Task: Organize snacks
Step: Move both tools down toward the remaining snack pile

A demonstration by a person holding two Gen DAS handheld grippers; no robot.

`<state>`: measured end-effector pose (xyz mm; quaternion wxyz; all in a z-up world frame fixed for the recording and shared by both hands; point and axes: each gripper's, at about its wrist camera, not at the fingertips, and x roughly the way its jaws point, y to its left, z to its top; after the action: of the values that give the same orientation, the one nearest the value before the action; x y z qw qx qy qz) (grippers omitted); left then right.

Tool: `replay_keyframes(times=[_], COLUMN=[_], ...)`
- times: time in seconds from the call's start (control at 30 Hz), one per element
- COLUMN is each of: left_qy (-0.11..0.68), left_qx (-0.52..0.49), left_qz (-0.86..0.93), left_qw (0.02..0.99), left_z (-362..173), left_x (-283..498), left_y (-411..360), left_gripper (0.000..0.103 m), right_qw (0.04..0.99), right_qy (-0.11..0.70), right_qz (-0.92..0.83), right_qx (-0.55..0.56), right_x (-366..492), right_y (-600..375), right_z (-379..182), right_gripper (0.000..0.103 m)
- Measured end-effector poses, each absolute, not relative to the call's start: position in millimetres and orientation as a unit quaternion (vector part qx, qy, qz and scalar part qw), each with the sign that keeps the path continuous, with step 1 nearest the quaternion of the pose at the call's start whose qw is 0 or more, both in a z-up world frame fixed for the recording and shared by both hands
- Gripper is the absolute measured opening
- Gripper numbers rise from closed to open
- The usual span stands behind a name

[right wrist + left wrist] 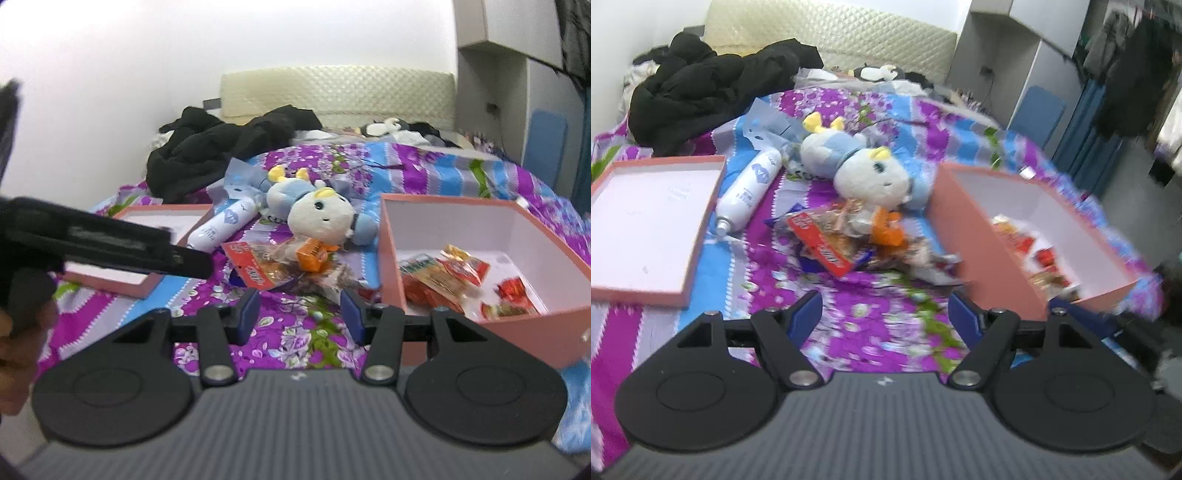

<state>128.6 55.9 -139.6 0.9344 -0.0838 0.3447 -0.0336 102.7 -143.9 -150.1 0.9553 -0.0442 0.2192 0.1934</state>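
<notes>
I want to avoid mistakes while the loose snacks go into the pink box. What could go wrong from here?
1. The snack pile lies against the plush toy; a grab may catch the toy too.
2. The pink box stands close beside the pile, so the right tool could bump its wall.
3. The white bottle lies near the pile and may roll if the left tool sweeps wide.

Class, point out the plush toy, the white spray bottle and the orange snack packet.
plush toy [321,218], right wrist view, its white face.
white spray bottle [750,188], left wrist view, mid-body.
orange snack packet [312,257], right wrist view, its front.
</notes>
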Motion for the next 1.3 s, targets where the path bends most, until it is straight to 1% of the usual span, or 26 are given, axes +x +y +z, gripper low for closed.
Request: replay_keyframes(times=[0.1,0.33,0.5,0.67,0.73,0.87,0.93,1.0,1.03,1.07,1.13,1.17,1.2,1.3], left_qy=[0.368,0.398,0.39,0.384,0.39,0.4,0.408,0.414,0.415,0.418,0.421,0.421,0.42,0.413], left_qx=[-0.071,-0.136,-0.193,-0.209,-0.214,-0.238,-0.247,-0.266,-0.278,-0.288,-0.294,-0.299,-0.308,-0.309], left_qz=[-0.011,-0.01,-0.011,-0.004,0.001,0.001,0.005,0.009,0.009,0.007,0.002,0.004,0.001,-0.004], left_qw=[0.927,0.907,0.901,0.899,0.896,0.885,0.879,0.87,0.866,0.862,0.858,0.857,0.854,0.856], left_z=[-168.2,-215.4,-225.2,-226.3,-229.7,-241.5,-249.6,-258.0,-260.6,-262.9,-265.0,-265.5,-265.9,-261.7], left_x=[153.0,206.7,242.3,277.0,286.4,300.7,307.2,311.4,312.4,313.8,315.4,315.4,315.1,312.8], left_y=[68.0,103.0,121.9,134.4,138.4,144.6,146.9,151.1,152.8,154.4,154.9,155.5,156.6,156.8], left_gripper=[0.079,0.079,0.078,0.077,0.068,0.061,0.053,0.048,0.042,0.038,0.022,0.017,0.011,0.008], right_qw=[0.953,0.954,0.949,0.942,0.937,0.924,0.918,0.913,0.912,0.91,0.909,0.909,0.909,0.906], right_qy=[0.223,0.224,0.235,0.242,0.246,0.258,0.267,0.273,0.275,0.276,0.283,0.288,0.29,0.289], right_qz=[0.194,0.168,0.14,0.119,0.111,0.102,0.101,0.1,0.098,0.097,0.096,0.1,0.102,0.107], right_qx=[-0.063,-0.113,-0.159,-0.199,-0.223,-0.264,-0.276,-0.285,-0.29,-0.293,-0.289,-0.284,-0.283,-0.289], right_x=[118.4,163.4,202.1,230.3,237.3,247.5,251.6,254.6,255.9,257.3,259.2,260.2,260.6,258.5], right_y=[-127.4,-96.1,-84.1,-79.5,-76.8,-72.8,-71.2,-69.9,-69.3,-69.1,-70.2,-71.1,-71.6,-69.1], right_z=[-163.9,-194.8,-221.9,-239.1,-246.0,-258.2,-263.7,-267.9,-269.4,-270.3,-269.8,-268.8,-267.9,-265.6], right_gripper=[0.051,0.051,0.05,0.049,0.049,0.049,0.049,0.048,0.042,0.039,0.028,0.025,0.02,0.018])
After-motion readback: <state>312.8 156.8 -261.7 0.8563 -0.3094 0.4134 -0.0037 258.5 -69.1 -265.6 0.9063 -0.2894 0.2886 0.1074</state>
